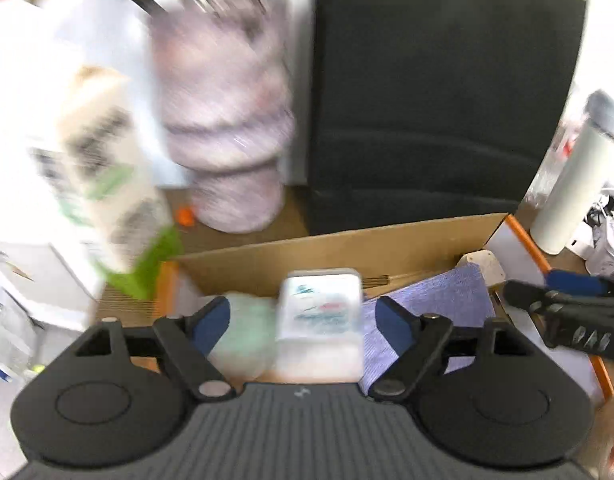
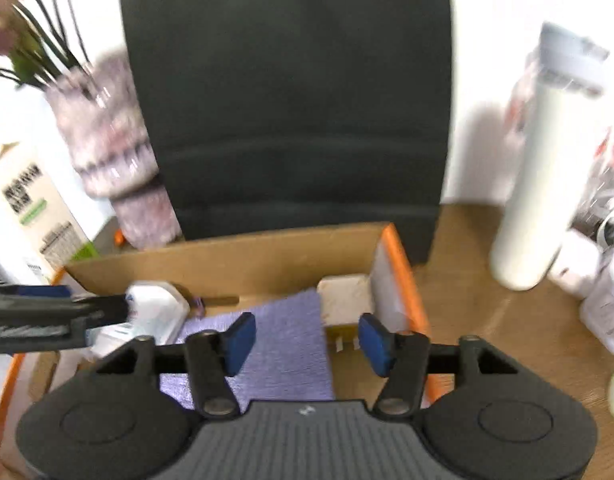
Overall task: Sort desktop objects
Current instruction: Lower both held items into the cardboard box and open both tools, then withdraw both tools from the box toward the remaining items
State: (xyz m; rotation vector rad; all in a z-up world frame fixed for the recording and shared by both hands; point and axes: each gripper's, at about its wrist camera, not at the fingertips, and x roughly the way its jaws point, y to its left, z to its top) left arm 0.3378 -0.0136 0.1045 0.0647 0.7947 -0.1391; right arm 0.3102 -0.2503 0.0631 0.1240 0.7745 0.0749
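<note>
Left wrist view: the left hand-held gripper (image 1: 303,320) is wide open w/ nothing pinched. Its blue pads (image 1: 211,322) sit on both sides of a white pack (image 1: 321,320), but they do not touch it. The pack lies in a cardboard box (image 1: 331,248) just ahead. A pale green thing (image 1: 247,332), too blurry to tell what, is by the left pad. A purple cloth (image 1: 439,300) is by the right pad, also in the box. A white block (image 1: 483,264) is past the cloth, at the box's far right corner. The right hand-held gripper (image 1: 519,294) pokes in from the right, over the box edge. Far ahead: a black chair (image 1: 439,100). Ahead left: a vase (image 1: 223,120) and a carton (image 1: 107,184). Far right: a white bottle (image 1: 571,176) on the tabletop (image 1: 243,240).

Right wrist view: the right hand-held gripper (image 2: 307,340) is open too, holding nothing. The cloth (image 2: 283,344) is under and between its pads (image 2: 373,344). The block (image 2: 345,298) is just ahead, by the right pad. The pack (image 2: 155,312) is to the left, right at the tip of the left hand-held gripper (image 2: 123,308). Can't tell if they touch. The bottle (image 2: 543,176) stands to the right, outside the box (image 2: 235,256).
</note>
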